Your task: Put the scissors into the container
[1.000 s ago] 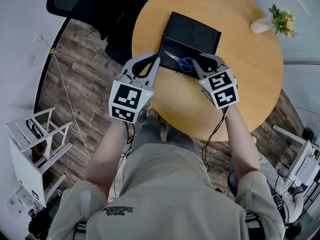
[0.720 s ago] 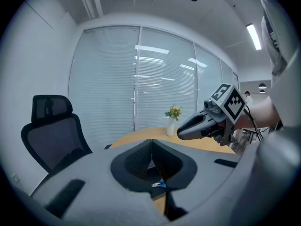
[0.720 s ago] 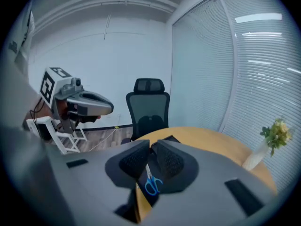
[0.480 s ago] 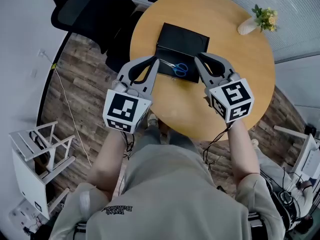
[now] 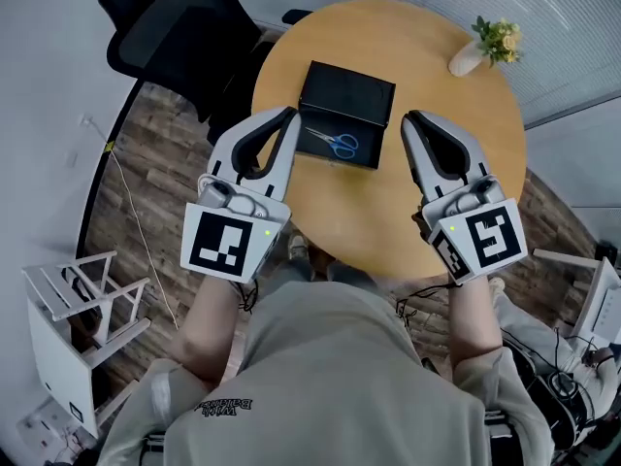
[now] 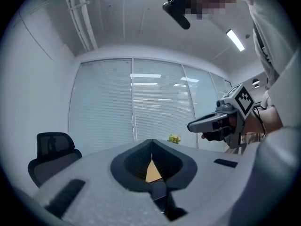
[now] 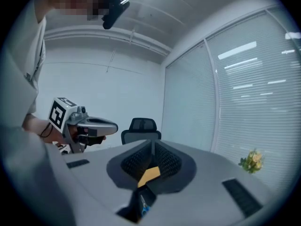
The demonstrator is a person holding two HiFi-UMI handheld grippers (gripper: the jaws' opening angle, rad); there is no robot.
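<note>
Blue-handled scissors (image 5: 335,143) lie flat within the outline of the black rectangular container (image 5: 349,93), on its near half, blades pointing left. Whether they rest inside it or on its surface I cannot tell. My left gripper (image 5: 289,116) hangs over the table's near left edge, jaws shut and empty, just left of the container. My right gripper (image 5: 408,120) is held to the container's right, also shut and empty. Each gripper view shows its own jaws (image 6: 151,144) (image 7: 153,146) closed together, with the other gripper (image 6: 221,123) (image 7: 81,124) across from it.
The round wooden table (image 5: 446,163) carries a small vase of yellow flowers (image 5: 482,46) at its far right. A black office chair (image 5: 179,37) stands at the far left. A white rack (image 5: 78,304) and a cable lie on the wood floor at the left.
Both grippers have drawn back toward the body and spread apart, away from the container. The scissors stay where they lay on the container.
</note>
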